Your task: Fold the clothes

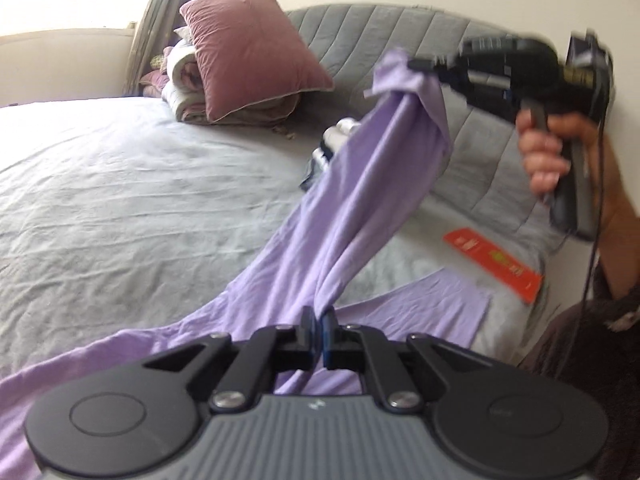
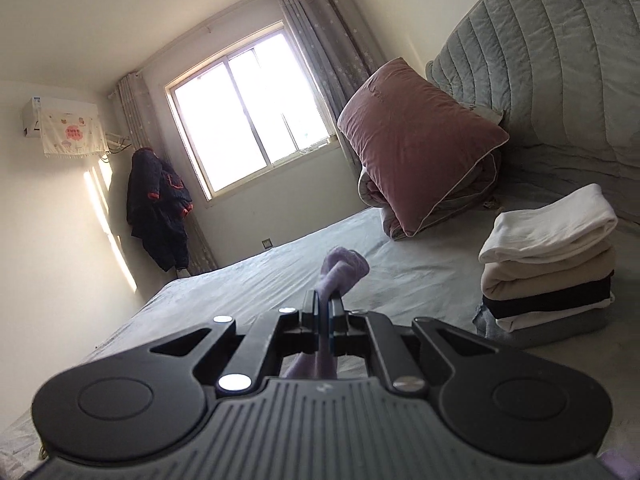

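On the bed [image 1: 120, 184], toward the headboard [image 1: 384, 36] side, I have the lilac garment [image 1: 360, 184] strung between my two tongs. The left tongs [image 1: 317, 326] are closed on a gathered bunch of the cloth low and near me, with the rest of the garment spreading flat over the sheet below and to either side. The right tongs [image 1: 416, 65] are pinched on another part of the cloth, raised well above the bed, so a twisted band of fabric runs up from one grip to the other. In the right wrist view the right tongs [image 2: 325, 308] show the same narrow clamp with a lilac tuft poking out past the tips.

I judge this to be the pick-up and spread step: the garment is lifted but bunched, not yet laid square, and no fold is made. A stack of folded clothes [image 2: 548, 256] sits near the headboard, beside the pink pillow [image 2: 416, 152] leaning on rolled bedding. A red flat packet [image 1: 496, 264] lies on the bed close to the garment's near edge.

Next, I think, the two grips need to draw apart until the twist comes out and the cloth hangs as one sheet, then lower it flat on the open middle of the bed. The risk I see is the hanging fabric dragging over the red flat packet, or a thin pinch slipping while I pull.
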